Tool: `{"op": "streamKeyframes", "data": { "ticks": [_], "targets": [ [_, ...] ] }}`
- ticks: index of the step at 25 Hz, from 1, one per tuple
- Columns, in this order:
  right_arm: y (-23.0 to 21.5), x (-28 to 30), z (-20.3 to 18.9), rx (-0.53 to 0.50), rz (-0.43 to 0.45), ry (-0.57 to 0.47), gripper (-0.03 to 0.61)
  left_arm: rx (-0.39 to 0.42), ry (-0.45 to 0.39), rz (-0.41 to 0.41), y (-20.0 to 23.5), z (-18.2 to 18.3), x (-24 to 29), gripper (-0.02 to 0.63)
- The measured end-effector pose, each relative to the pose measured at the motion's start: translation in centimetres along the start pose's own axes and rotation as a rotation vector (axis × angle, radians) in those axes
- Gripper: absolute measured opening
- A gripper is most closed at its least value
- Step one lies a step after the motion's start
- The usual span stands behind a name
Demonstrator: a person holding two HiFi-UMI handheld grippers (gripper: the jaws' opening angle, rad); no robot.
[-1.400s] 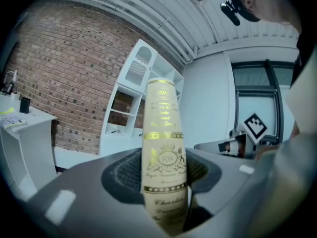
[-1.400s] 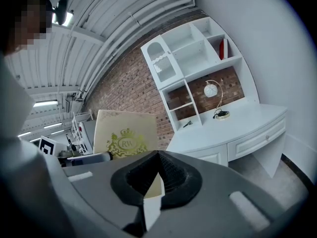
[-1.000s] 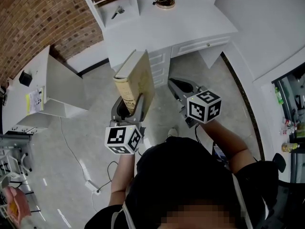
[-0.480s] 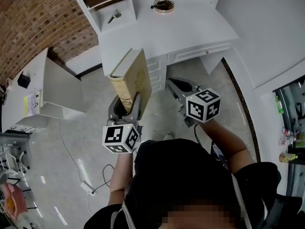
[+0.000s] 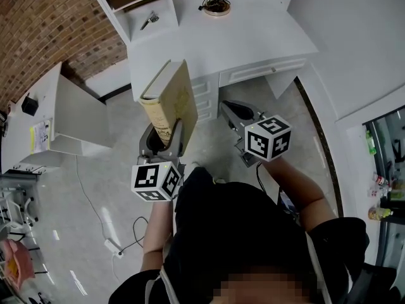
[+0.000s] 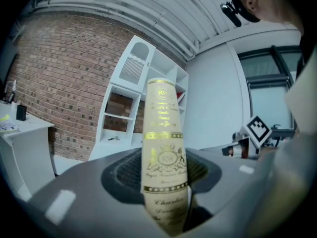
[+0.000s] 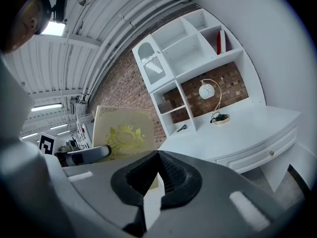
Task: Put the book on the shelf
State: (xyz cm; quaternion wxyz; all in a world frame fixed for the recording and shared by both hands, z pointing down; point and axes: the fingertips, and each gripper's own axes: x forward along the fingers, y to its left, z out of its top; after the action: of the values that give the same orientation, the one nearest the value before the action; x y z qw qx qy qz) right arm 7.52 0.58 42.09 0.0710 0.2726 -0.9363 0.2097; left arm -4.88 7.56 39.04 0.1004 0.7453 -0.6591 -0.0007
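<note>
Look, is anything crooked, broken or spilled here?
Nothing is broken or spilled. The only thing that looks a bit crooked is the book: it leans slightly as it sticks up from the left gripper, which is clamped on its bottom end. It is not on the shelf yet.

Overhead head view (shelf (image 5: 166, 11) in all)

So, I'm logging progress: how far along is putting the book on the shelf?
Done: the book is picked up, clamped upright in the left gripper. In hand: it is held over the floor, short of the white desk. Left: bring it to the shelf unit above the desk and stand it in a compartment. The right gripper is shut and empty.
</note>
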Motion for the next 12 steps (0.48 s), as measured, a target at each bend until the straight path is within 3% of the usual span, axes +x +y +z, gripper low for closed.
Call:
{"op": "streamKeyframes", "data": {
  "ticks": [12],
  "targets": [
    [-1.7,2.1,1.3,0.017,-0.015,-0.012,-0.003,-0.005,0.010,-0.012,1.3,0.4,3.3,0.206]
  ]
}}
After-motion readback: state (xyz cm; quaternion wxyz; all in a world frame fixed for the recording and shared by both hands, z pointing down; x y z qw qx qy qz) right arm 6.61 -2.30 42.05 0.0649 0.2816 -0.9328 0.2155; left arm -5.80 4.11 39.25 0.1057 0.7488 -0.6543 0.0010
